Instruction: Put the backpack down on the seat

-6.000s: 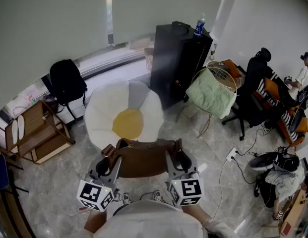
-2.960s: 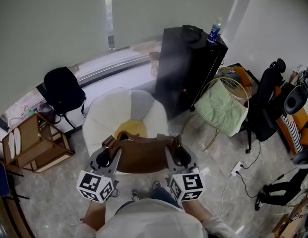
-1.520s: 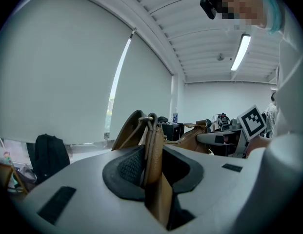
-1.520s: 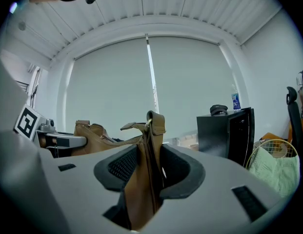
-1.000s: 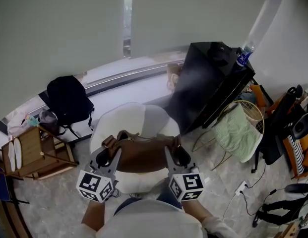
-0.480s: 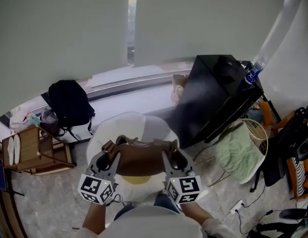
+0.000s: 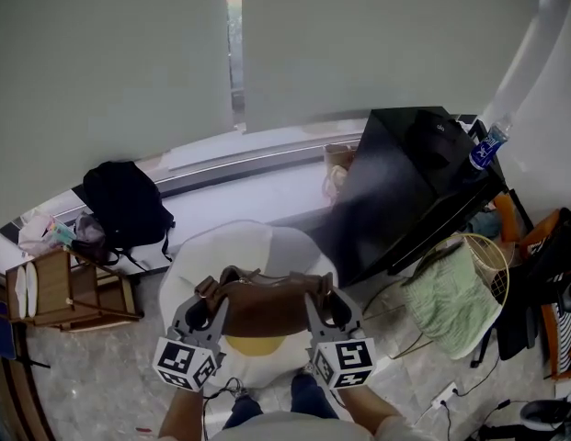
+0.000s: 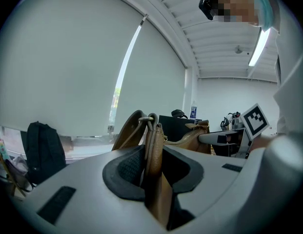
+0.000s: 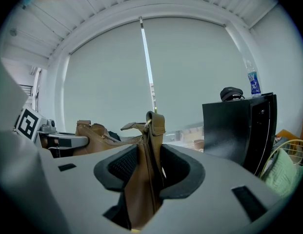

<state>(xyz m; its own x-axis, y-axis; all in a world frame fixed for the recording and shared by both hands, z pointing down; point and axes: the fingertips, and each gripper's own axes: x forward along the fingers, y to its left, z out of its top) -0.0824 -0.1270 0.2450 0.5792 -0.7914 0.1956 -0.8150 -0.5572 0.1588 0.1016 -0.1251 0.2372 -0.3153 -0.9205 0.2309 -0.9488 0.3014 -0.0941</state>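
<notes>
A: Head view, item one: left gripper, clamped on the left end of the brown backpack.

B: Item two: right gripper, clamped on the right end. The backpack hangs over the white seat, apparently not resting yet.

A: Hazard: an uneven release could tip it off the seat's near edge.

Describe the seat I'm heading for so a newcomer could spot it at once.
Below the blinded window, beside the tall black cabinet, a round white seat stands on the floor. Its yellow centre, showing under the brown bag, sets it apart from the wooden rack nearby.
</notes>
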